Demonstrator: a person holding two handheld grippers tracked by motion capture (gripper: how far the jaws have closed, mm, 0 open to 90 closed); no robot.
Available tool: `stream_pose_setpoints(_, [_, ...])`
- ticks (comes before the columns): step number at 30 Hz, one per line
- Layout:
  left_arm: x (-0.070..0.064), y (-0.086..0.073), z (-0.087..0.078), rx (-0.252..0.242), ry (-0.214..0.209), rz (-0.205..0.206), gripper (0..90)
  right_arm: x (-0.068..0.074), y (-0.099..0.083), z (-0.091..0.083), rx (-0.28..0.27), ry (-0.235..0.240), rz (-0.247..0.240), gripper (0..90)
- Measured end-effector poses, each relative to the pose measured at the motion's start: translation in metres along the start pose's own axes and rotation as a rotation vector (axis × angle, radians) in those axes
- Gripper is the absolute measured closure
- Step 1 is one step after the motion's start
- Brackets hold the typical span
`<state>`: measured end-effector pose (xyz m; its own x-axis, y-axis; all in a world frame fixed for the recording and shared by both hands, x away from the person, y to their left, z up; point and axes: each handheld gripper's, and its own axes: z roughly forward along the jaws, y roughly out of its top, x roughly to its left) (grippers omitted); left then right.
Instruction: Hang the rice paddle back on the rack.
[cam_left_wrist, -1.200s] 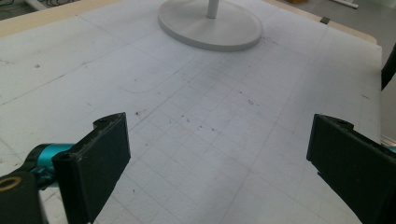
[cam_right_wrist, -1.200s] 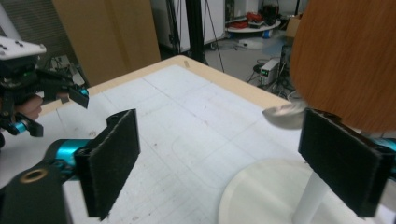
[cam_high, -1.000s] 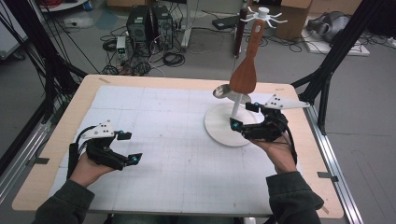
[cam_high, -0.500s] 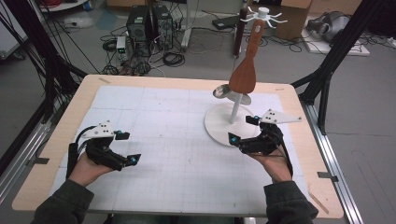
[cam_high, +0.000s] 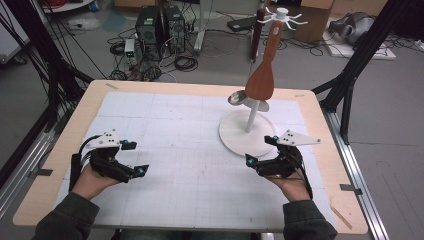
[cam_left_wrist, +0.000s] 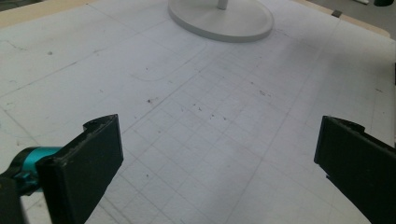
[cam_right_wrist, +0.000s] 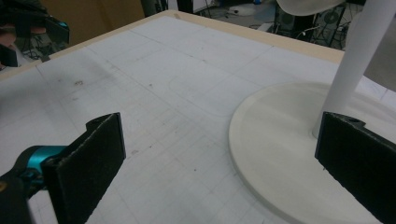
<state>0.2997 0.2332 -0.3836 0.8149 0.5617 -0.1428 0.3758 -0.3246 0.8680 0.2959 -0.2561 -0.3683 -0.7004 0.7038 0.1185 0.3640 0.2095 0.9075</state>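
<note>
Flanking right gripper (cam_right_wrist: 219, 172): white stand base (cam_right_wrist: 280, 154)

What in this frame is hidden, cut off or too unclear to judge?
- Metal utensil, high view: partly behind the wooden spatula; its type is unclear.
- Stand, right claw view: pole top and hooks cut off by the upper edge.
- Stand, left claw view: just its base, cut off at the top.

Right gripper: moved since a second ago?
Yes. The right gripper pulled back from the stand's white base toward the person, jaws open and empty.
</note>
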Motion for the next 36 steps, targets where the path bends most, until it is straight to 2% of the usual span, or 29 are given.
stream_pose_setpoints(8, [0.004, -0.003, -0.003, -0.002, 0.009, -0.005, 1.7, -0.002, -0.019, -0.004, 0.017, -0.013, 0.018, 0.7])
stream_pose_setpoints(15, [0.004, -0.004, -0.002, 0.01, 0.019, 0.008, 1.7, -0.002, -0.03, -0.007, 0.03, -0.016, 0.025, 0.8])
stream_pose_setpoints(24, [0.003, -0.006, 0.0, 0.029, 0.025, 0.015, 1.8, -0.002, -0.047, -0.021, 0.044, -0.037, 0.056, 0.8])
stream_pose_setpoints(33, [0.005, -0.009, 0.004, 0.075, 0.033, 0.021, 1.7, -0.002, -0.059, -0.031, 0.065, -0.056, 0.05, 0.8])
stream_pose_setpoints(36, [0.005, -0.008, 0.006, 0.068, 0.033, 0.015, 1.7, -0.002, -0.06, -0.03, 0.071, -0.053, 0.047, 0.8])
